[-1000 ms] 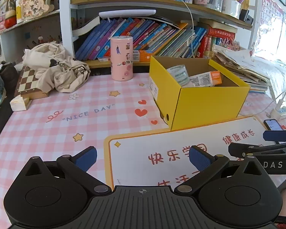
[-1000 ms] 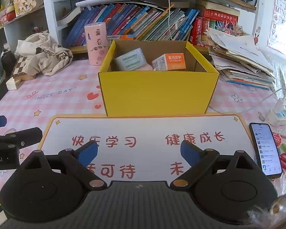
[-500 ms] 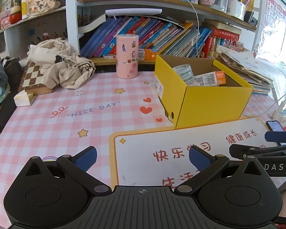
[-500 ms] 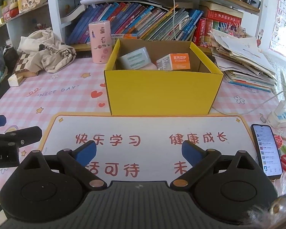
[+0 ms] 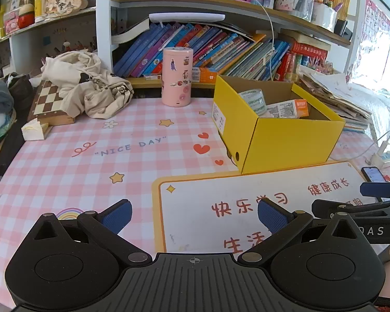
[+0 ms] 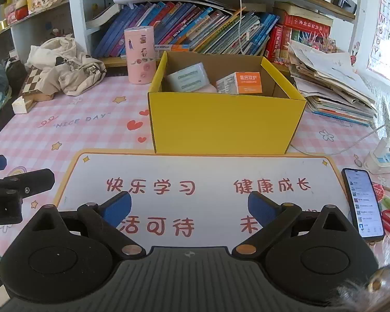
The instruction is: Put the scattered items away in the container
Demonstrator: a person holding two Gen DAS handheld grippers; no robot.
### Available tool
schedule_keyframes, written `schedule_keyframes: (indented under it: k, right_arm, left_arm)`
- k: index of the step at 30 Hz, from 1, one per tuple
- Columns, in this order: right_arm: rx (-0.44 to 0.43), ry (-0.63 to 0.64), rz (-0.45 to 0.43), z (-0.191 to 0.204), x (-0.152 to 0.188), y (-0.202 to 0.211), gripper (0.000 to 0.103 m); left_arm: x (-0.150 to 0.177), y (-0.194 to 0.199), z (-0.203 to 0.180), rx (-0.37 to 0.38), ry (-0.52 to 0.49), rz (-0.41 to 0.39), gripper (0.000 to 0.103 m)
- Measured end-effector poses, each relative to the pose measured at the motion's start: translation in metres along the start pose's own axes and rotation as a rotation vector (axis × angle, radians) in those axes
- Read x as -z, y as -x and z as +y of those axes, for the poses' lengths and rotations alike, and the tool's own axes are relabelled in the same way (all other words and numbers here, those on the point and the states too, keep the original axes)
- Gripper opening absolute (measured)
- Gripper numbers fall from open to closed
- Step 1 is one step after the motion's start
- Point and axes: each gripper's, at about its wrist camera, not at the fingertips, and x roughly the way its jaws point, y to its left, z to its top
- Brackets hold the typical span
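Two empty spread tools [image 5: 193, 214] [image 6: 189, 206]; two packs in one yellow box [image 6: 226, 124]

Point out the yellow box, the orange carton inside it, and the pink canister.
yellow box [image 6: 226, 124]: right wrist view, front wall.
orange carton [image 6: 248, 83]: right wrist view, orange end face.
pink canister [image 5: 176, 78]: left wrist view, side wall.

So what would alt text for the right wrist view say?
An open yellow box sits mid-table holding an orange carton and a pale packet. The open, empty right gripper hovers over a white mat, a phone to its right.
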Motion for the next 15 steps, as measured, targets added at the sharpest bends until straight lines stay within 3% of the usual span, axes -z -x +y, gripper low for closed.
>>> schedule_keyframes:
  k: [15]
  right_arm:
    - [0.000,0.015,0.031,0.007,0.006,-0.001,0.097]
  left_arm:
    - [0.007,0.003,0.014,0.035,0.064,0.001,0.103]
